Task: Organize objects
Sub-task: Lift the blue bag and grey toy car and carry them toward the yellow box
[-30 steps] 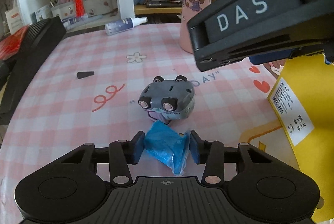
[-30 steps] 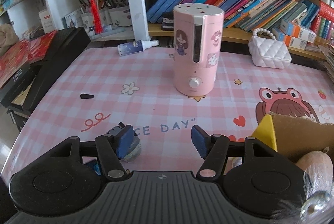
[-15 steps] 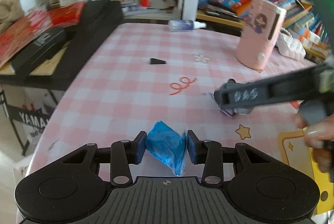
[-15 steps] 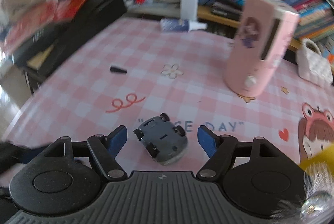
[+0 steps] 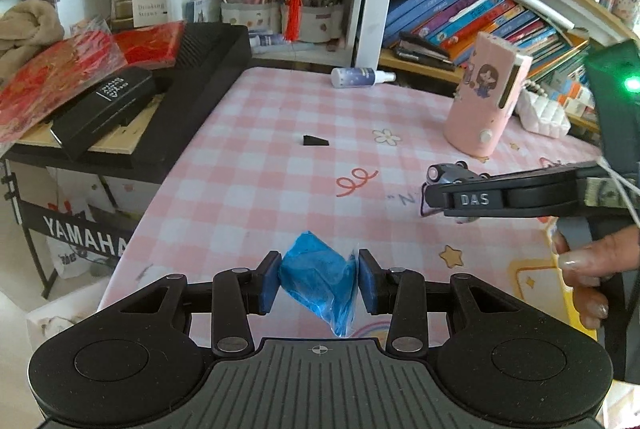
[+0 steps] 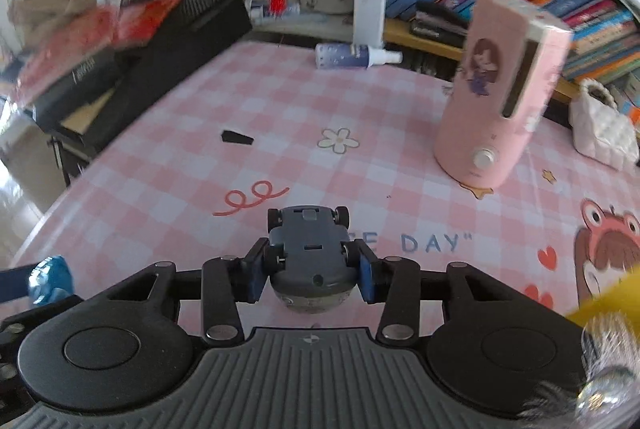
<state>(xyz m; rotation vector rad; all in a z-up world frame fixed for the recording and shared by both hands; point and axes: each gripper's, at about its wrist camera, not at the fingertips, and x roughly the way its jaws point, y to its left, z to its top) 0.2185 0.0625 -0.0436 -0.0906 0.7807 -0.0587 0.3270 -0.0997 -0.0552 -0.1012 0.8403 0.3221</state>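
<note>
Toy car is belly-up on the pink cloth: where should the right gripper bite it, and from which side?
Grip the toy car across its width at the near pair of wheels, coming in from its near end, low along its length. It lies upside down, so the flat sides by the wheels face outward, while the rounded roof underneath offers nothing. The right gripper is closing there, pads at both wheels.
</note>
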